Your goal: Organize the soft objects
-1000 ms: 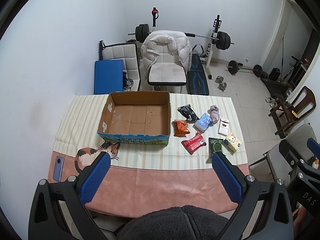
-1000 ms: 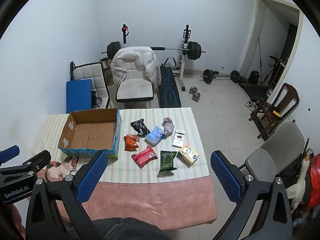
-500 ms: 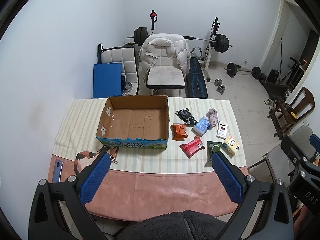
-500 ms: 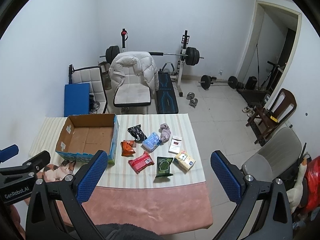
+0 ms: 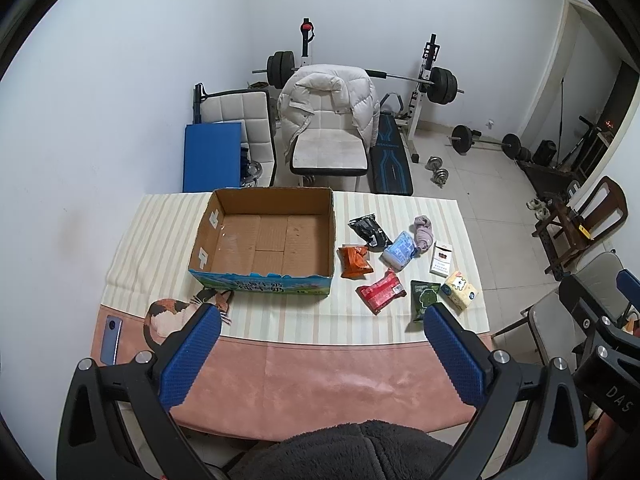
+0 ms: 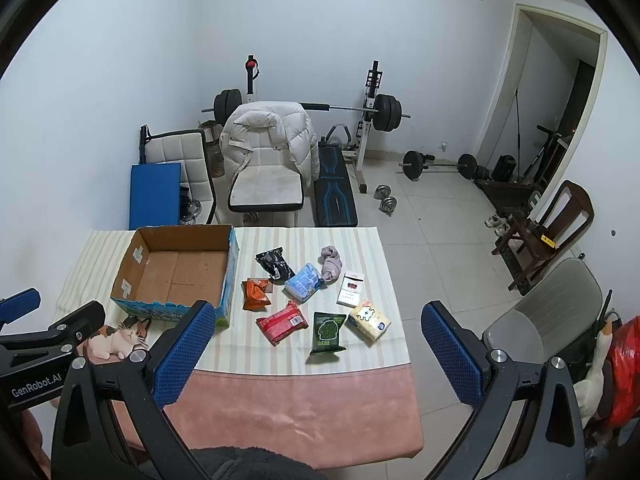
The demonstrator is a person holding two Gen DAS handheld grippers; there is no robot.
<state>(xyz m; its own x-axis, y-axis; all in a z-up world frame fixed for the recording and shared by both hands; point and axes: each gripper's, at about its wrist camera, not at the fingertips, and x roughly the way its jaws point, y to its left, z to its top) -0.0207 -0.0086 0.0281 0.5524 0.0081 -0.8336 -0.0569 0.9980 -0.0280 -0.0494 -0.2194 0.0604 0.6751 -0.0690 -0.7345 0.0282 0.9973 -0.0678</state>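
Note:
An empty open cardboard box point(image 5: 272, 240) point(image 6: 180, 272) sits on the striped cloth. To its right lie a black packet point(image 5: 368, 230), an orange packet point(image 5: 354, 262), a red packet point(image 5: 382, 290), a green packet point(image 5: 424, 300), a blue-white tissue pack point(image 5: 400, 250), a mauve sock point(image 5: 423, 232), a white-red carton point(image 5: 441, 258) and a yellow tissue pack point(image 5: 459, 295). My left gripper point(image 5: 322, 354) and right gripper point(image 6: 312, 352) are open and empty, high above the table's near edge.
A phone point(image 5: 110, 338) lies at the table's near left corner beside a cat picture point(image 5: 180, 312). A chair with a white jacket point(image 5: 328, 120), a weight bench and a barbell rack stand behind the table. A grey chair point(image 6: 548, 320) stands to the right.
Both grippers have risen and pulled back from the table, so it looks smaller and more of the room shows. Nothing on the table has moved.

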